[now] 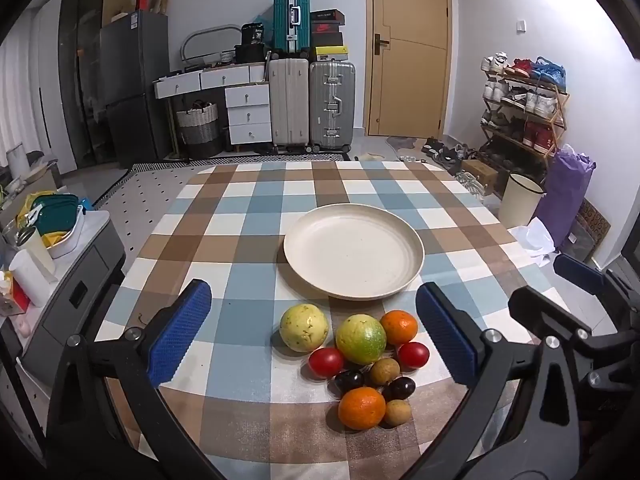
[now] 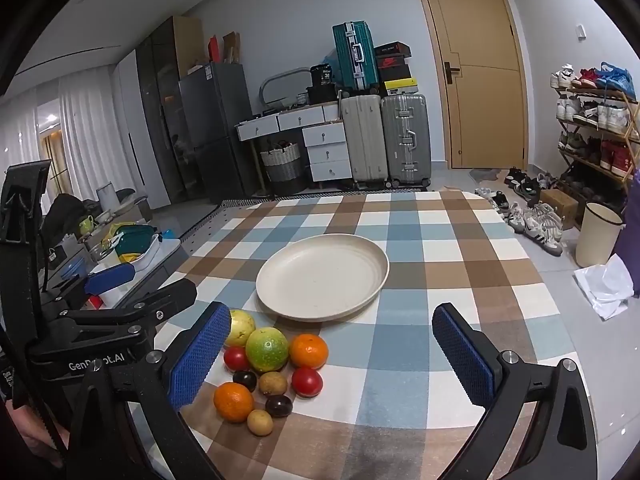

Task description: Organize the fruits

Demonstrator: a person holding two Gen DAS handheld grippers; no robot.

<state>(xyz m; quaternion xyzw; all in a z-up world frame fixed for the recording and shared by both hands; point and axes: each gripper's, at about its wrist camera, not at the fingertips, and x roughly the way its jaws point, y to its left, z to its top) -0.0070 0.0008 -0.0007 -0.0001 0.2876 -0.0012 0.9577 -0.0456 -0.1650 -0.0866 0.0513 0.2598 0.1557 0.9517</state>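
Holding both tools: I keep them above the near edge of the table, tipped down toward the fruit.
Table (image 1: 248, 216): covered in a blue, brown and white checked cloth; everything of mine sits on it.
Left gripper (image 1: 314, 338): my jaws stand wide apart with nothing between the blue pads; the fruit pile lies on the cloth below the gap.
Right gripper (image 2: 332, 354): jaws likewise spread wide and clamped on nothing; the pile sits toward its left pad.
Plate (image 1: 400, 224): cream, round, bare inside, just beyond the fruit.
Pale yellow guava (image 1: 303, 327): leftmost of the pile, nearest the plate rim.
Green-yellow fruit (image 1: 361, 339): middle of the back row, touching the far orange.
Far orange (image 1: 399, 327): right end of the back row.
Near orange (image 1: 361, 408): front of the pile, closest to me.
Left tomato (image 1: 326, 362): below the guava.
Right tomato (image 1: 413, 355): below the far orange.
Dark plums (image 1: 349, 380): two, either side of a brown longan.
Longans (image 1: 384, 372): one mid-pile, one beside the near orange.
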